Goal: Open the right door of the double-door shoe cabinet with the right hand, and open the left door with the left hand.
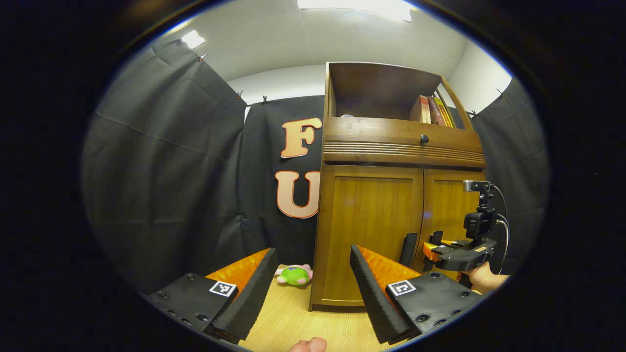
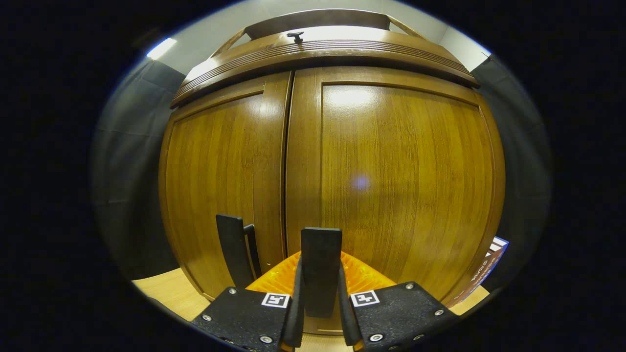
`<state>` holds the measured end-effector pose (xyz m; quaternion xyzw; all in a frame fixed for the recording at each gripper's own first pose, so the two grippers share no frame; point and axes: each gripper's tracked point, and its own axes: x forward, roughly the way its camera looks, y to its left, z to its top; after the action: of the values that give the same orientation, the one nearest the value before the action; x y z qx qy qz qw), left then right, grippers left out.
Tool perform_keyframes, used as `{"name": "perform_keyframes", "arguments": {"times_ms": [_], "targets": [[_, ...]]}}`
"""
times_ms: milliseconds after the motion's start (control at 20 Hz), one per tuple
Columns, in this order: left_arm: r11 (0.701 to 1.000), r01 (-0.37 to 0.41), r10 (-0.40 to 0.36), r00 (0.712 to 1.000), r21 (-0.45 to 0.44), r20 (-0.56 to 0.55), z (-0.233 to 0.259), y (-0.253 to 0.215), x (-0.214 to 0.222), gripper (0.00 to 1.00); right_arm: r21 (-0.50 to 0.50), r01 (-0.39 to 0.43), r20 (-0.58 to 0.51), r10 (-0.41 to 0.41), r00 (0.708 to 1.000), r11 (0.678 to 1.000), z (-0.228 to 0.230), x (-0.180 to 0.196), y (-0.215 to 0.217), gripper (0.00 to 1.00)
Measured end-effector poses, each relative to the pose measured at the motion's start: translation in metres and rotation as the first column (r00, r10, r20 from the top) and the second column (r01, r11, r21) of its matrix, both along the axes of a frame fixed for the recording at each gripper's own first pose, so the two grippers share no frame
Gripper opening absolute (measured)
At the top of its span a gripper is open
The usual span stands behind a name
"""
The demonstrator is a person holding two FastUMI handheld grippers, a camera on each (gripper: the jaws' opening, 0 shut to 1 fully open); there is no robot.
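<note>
The double-door shoe cabinet is seen in the left gripper view standing on a light wooden floor against the black cloth wall. Both doors are closed. The left door and the right door meet at a vertical seam near the centre of the cabinet front. A drawer front with a dark knob is located above the doors, and several books are stood in the open shelf at the top.

The left gripper is held well apart from the cabinet, with its fingers spread wide and nothing between them. A green plush toy is seen on the floor just beside the cabinet's lower left corner.

The right gripper is seen farther off in the same view, held by a hand at the front of the right door, low down near the seam.

In the right gripper view, the right door and the left door are shown close up, both flush with the frame. A dark vertical handle on the right door is enclosed by the right gripper, with both fingers pressed against its sides. A matching handle is mounted on the left door, just beside the seam, and is not touched.
</note>
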<state>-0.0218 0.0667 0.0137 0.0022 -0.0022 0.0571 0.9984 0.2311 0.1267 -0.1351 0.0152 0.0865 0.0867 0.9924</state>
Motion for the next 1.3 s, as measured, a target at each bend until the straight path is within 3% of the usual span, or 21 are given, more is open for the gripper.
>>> {"name": "perform_keyframes", "arguments": {"times_ms": [50,100,350,700,1300], "targets": [[1.000,-0.001,0.001,1.000,-0.004,-0.004,-0.001,0.001,-0.003,0.95,0.003,-0.001,-0.009,0.001,1.000,1.000,-0.001,-0.001,0.000,0.31],[1.000,-0.003,0.003,1.000,-0.007,-0.006,-0.001,0.001,-0.005,0.96,0.013,0.001,-0.015,-0.001,1.000,1.000,-0.002,-0.002,-0.001,0.30],[1.000,-0.025,0.025,1.000,-0.004,-0.014,0.000,0.007,-0.014,0.96,0.037,-0.019,-0.019,0.020,1.000,0.999,0.003,-0.011,0.000,0.27],[0.999,-0.027,0.028,0.999,0.018,-0.025,-0.001,0.000,-0.019,0.95,0.062,-0.069,-0.025,0.070,0.997,0.996,0.007,-0.063,-0.013,0.28],[0.993,0.113,-0.112,0.993,0.016,-0.045,-0.010,-0.067,-0.005,0.95,0.084,-0.079,-0.041,0.082,0.996,0.993,0.016,-0.135,-0.058,0.27]]}}
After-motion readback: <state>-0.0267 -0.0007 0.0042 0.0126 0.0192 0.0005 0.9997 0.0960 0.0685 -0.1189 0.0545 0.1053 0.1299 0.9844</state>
